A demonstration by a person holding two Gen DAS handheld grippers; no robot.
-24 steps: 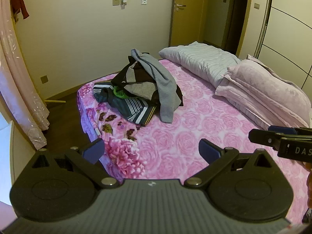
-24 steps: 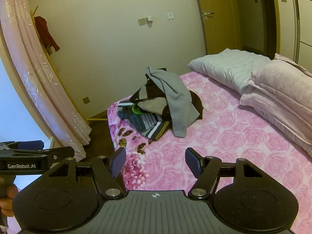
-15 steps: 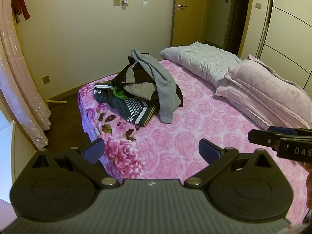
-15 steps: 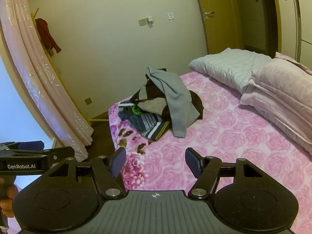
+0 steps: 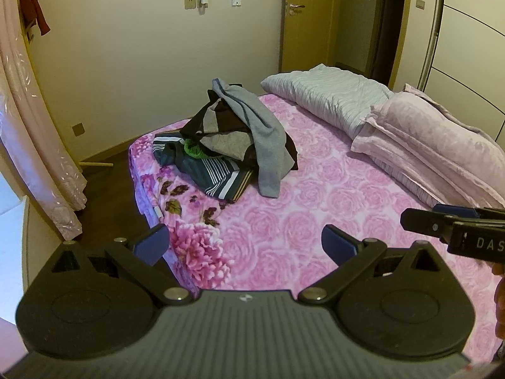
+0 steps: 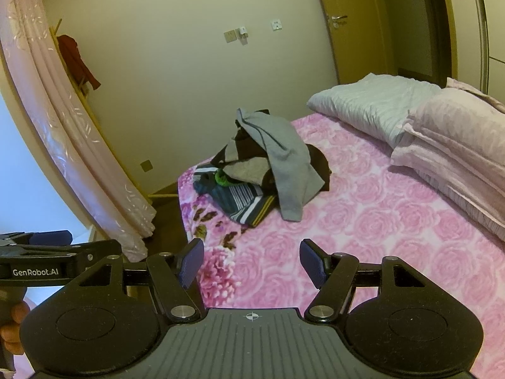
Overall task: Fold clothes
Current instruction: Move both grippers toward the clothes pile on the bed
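A heap of clothes [image 5: 230, 142] [image 6: 262, 170] lies on the far left part of the bed: a grey garment [image 5: 255, 126] draped on top, dark brown and grey pieces under it, a striped dark piece [image 5: 217, 173] at the bottom, a bit of green. My left gripper [image 5: 244, 246] is open and empty, well short of the heap, above the bed's near corner. My right gripper [image 6: 251, 260] is open and empty too, also far from the heap. Each gripper shows at the edge of the other's view.
The bed [image 5: 315, 214] has a pink rose-patterned cover. A grey pillow [image 5: 328, 94] and a folded pink quilt [image 5: 435, 145] lie along its right side. Pink curtains [image 6: 72, 145] hang at left; dark floor [image 5: 107, 195] runs beside the bed. A door [image 5: 303, 22] stands behind.
Both grippers have drifted very slightly; the view has shifted a little. The clothes have not moved and both grippers stay open.
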